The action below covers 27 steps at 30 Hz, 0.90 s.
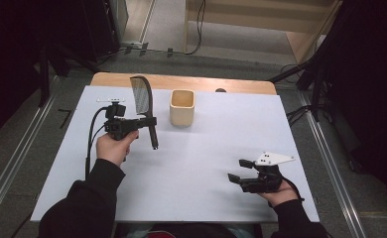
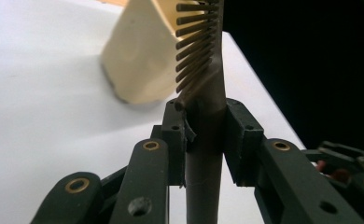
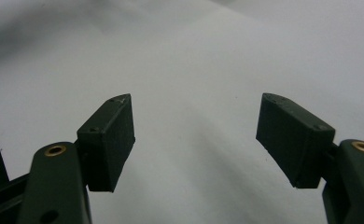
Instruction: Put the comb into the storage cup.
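High view showed a person seated at the near side of a white table (image 1: 206,163), forearms in dark sleeves reaching in from the near edge. The left gripper (image 1: 149,122) was held above the left part of the table, its jaws clamped on the handle of a dark comb (image 1: 143,96). The comb stood roughly upright, its toothed end rising toward the far side and its handle end hanging down past the jaws. A pale wooden cup (image 1: 182,107), square and open on top, stood on the table just to the right of the comb, near the far edge, and apart from it.

Left gripper view showed the two pads (image 2: 175,140) pressed against either side of the comb (image 2: 207,116) handle, just below where the teeth began, with the cup (image 2: 138,60) beyond them.

The right gripper (image 1: 238,170) rested low near the right, near corner of the table, well apart from the comb and the cup. Right gripper view showed its jaws spread wide with nothing between them, bare table (image 3: 194,70) beneath.
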Each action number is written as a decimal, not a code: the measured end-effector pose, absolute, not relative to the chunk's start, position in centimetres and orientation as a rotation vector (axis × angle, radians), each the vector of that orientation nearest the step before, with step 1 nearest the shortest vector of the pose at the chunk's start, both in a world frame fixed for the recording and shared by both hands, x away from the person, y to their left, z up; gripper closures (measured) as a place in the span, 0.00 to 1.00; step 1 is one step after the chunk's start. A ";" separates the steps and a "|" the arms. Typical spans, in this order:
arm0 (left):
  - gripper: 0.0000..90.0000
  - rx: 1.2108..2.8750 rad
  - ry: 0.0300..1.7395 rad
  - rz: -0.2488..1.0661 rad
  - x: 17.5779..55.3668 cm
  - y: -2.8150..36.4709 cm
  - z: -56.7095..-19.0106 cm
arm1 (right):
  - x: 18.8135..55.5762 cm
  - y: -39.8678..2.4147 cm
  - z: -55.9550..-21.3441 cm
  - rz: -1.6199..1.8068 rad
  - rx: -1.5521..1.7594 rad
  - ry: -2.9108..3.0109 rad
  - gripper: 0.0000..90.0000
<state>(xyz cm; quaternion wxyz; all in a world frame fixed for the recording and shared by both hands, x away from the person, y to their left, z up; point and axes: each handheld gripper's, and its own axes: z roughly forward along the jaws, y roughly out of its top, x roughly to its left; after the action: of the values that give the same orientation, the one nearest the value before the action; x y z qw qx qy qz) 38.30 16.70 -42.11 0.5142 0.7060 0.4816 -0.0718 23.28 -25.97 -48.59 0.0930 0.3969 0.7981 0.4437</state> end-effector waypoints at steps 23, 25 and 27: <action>0.81 1.765 1.098 -0.184 40.5 14.6 -41.1 | 23.4 -26.2 -48.5 1.312 1.189 2.360 0.29; 0.81 1.764 1.096 -0.189 40.7 14.4 -41.1 | 23.4 -26.2 -48.5 1.311 1.186 2.358 0.29; 0.81 1.769 1.090 -0.190 40.8 14.2 -40.9 | 23.4 -26.2 -48.5 1.309 1.185 2.362 0.29</action>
<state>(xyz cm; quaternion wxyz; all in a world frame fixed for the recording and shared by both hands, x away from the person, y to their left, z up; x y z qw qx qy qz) 40.85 14.24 -40.94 0.5034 0.7324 0.4516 -0.0787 23.36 -26.18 -48.51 0.0962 0.4000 0.7972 0.4418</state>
